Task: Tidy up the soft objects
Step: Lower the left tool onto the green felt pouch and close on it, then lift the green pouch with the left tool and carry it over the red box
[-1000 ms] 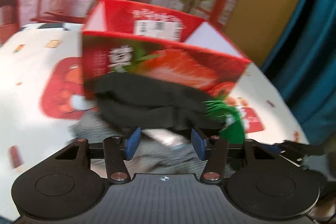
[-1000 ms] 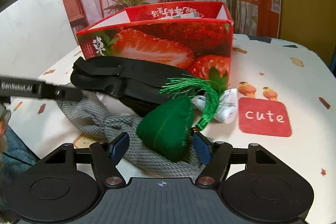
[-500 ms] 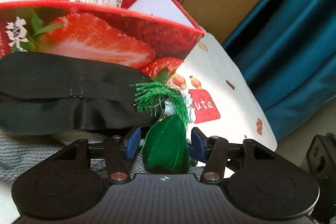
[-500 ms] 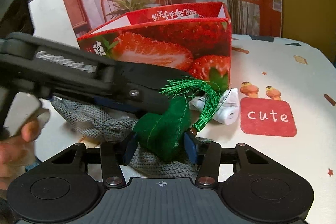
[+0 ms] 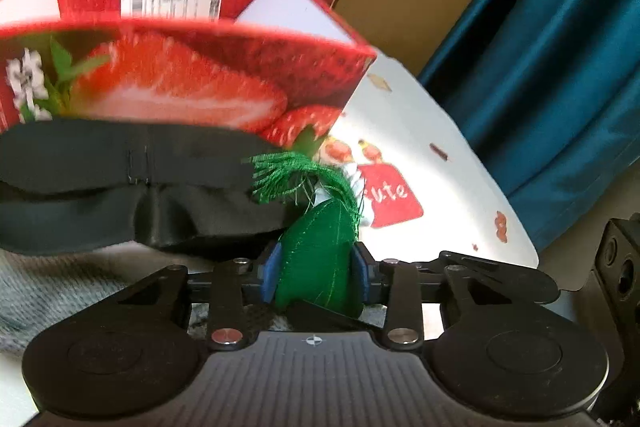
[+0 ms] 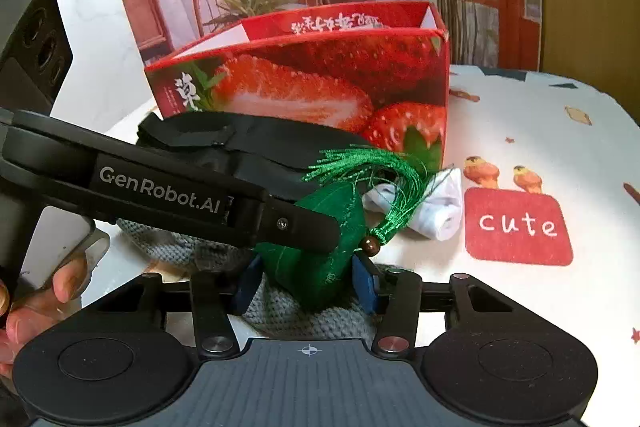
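left wrist view:
left tongs (image 5: 316,273): jaws closing, blue pads (image 5: 269,269) pressing both sides of the green pouch (image 5: 320,259)
green pouch: upright between the pads, tassel (image 5: 296,177) fanned out on top
black eye mask (image 5: 132,191): lies left of the pouch, against the front wall of the strawberry box (image 5: 192,83)
strawberry box: open top, stands at the back of the surface (image 5: 424,195)
grey knit (image 5: 48,283): under the mask, lower left
view quality: box blurred

right wrist view:
right tongs (image 6: 307,285): clamped on the lower part of the green pouch (image 6: 320,267), a blue pad on each side
left tongs (image 6: 300,227): reach in from the left, tip on the upper part of the same pouch
hand (image 6: 44,291): person's fingers on the left tool's trigger, lower left edge
tassel (image 6: 376,179): hangs off the pouch to the right, brown bead (image 6: 371,245) at its base
white sock roll (image 6: 428,203): on the surface (image 6: 560,131) just right of the tassel, beside the red "cute" patch (image 6: 518,225)
black eye mask (image 6: 240,143): behind the left tool, touching the strawberry box (image 6: 320,79)
grey knit (image 6: 288,311): under the pouch
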Motion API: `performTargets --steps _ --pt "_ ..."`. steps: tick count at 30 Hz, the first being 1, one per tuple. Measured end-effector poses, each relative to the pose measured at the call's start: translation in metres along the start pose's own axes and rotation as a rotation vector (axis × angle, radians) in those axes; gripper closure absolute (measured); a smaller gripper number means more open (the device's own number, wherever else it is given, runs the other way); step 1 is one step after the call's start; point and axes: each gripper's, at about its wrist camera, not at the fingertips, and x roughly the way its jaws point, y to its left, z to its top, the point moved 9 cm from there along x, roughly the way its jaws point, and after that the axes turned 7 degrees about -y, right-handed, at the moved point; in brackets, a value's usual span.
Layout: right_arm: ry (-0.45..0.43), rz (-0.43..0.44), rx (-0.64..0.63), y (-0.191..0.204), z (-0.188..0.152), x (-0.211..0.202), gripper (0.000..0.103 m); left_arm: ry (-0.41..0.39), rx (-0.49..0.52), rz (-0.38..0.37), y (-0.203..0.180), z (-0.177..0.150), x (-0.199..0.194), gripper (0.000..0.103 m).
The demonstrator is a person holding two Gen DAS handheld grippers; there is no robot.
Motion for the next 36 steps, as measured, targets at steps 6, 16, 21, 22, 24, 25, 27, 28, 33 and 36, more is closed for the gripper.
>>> performTargets --steps 6,16,21,22,24,25,27,28,33,36 --pt "-0.066 0.005 -0.026 0.006 0.025 -0.013 0.059 -0.067 0.009 -0.01 -0.006 0.022 -0.021 0.064" --pt "-0.158 0.021 -0.11 0.022 0.076 -0.029 0.059 -0.196 0.011 -0.018 -0.016 0.069 -0.056 0.064" --pt "-0.221 0.044 -0.173 0.032 0.119 -0.039 0.059 -0.281 0.028 -0.026 -0.021 0.104 -0.078 0.063" --pt "-0.234 0.048 -0.187 0.034 0.128 -0.041 0.059 -0.296 0.032 -0.027 -0.022 0.111 -0.082 0.063" --pt "-0.257 0.057 -0.211 0.038 0.147 -0.042 0.059 -0.326 0.035 -0.027 -0.021 0.128 -0.09 0.063" --pt "-0.265 0.062 -0.219 0.04 0.156 -0.042 0.059 -0.339 0.036 -0.026 -0.021 0.135 -0.092 0.063" --pt "-0.283 0.073 -0.239 0.043 0.175 -0.04 0.059 -0.368 0.039 -0.023 -0.019 0.152 -0.098 0.063" --pt "-0.29 0.077 -0.251 0.045 0.184 -0.039 0.059 -0.382 0.041 -0.022 -0.018 0.16 -0.101 0.063" --pt "-0.333 0.09 -0.336 0.055 0.231 -0.031 0.059 -0.44 0.046 -0.037 -0.011 0.203 -0.109 0.063" --pt "-0.361 0.084 -0.387 0.055 0.255 -0.022 0.06 -0.466 0.074 -0.032 -0.013 0.223 -0.106 0.063"
